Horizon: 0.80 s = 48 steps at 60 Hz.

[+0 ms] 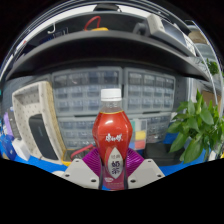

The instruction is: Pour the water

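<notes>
1. Gripper view, nearest first: gripper [113,172] with its two pale fingers low in view, purple pads [97,160] on their inner faces. Between them stands a bottle [112,135], red contents, white cap [111,96], printed label low on the body.
2. Tool state: fingers look pressed onto the lower body of the bottle from both sides, pads touching it. Bottle upright, cap on.
3. Risk, my judgement: the hold sits low on the bottle, so tipping it to pour could let the top swing or the body slip in the pads.
4. Risk: cap appears closed. Nothing will pour until it comes off.
5. No cup or receiving vessel visible, so the pour target is unknown from here.
6. Surroundings: green plant [198,128] just off to one side, near enough for a sweeping tilt to brush its leaves.
7. Other side: pale boxy appliance [38,118], set further back.
8. Beyond the bottle: wall of small drawer cabinets [150,95], well apart. No obstruction directly ahead.
</notes>
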{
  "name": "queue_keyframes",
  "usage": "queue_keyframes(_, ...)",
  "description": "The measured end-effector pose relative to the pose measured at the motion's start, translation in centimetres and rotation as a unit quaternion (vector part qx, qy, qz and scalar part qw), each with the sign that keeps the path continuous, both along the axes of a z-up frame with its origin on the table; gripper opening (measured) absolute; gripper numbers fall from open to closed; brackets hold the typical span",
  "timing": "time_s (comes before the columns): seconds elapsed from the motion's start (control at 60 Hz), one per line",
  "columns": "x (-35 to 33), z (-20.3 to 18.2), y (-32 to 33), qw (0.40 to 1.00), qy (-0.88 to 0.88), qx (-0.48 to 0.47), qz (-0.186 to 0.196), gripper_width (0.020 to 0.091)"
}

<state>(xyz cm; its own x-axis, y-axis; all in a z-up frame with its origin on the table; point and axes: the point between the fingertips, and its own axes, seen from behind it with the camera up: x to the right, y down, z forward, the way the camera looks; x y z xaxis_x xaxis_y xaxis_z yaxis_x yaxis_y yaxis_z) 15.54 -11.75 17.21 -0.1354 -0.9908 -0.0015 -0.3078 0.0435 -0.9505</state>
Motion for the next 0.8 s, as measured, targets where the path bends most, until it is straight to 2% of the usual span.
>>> queue_keyframes(0.267,-0.7,-9.2,-4.0,0.999,0.027,0.008,-0.015,0.0294)
queue_keyframes(0.483,-1.1,-8.6,-4.1,0.999,-0.032,0.038,-0.019,0.0299)
queue_keyframes(0.55,-1.2,-8.6,-4.1,0.999,-0.028,0.035,-0.016,0.0349)
queue_keyframes(0.567,-1.2,-8.6,-4.1,0.999,-0.027,0.034,-0.016,0.0381)
queue_keyframes(0.6,-1.1,-8.6,-4.1,0.999,-0.025,0.031,-0.016,0.0392)
queue_keyframes(0.667,-1.2,-8.8,-4.1,0.999,-0.016,0.033,-0.021,0.0470)
queue_keyframes(0.683,-1.3,-8.9,-4.1,0.999,-0.013,0.038,-0.027,0.0518)
queue_keyframes(0.7,-1.4,-9.0,-4.2,0.999,-0.009,0.042,-0.033,0.0522)
queue_keyframes(0.767,-2.2,-9.5,-4.3,0.998,0.006,0.047,-0.043,0.0702)
queue_keyframes(0.783,-2.5,-9.7,-4.2,0.998,0.010,0.046,-0.044,0.0770)
queue_keyframes(0.8,-2.8,-9.9,-4.1,0.998,0.013,0.044,-0.044,0.0753)
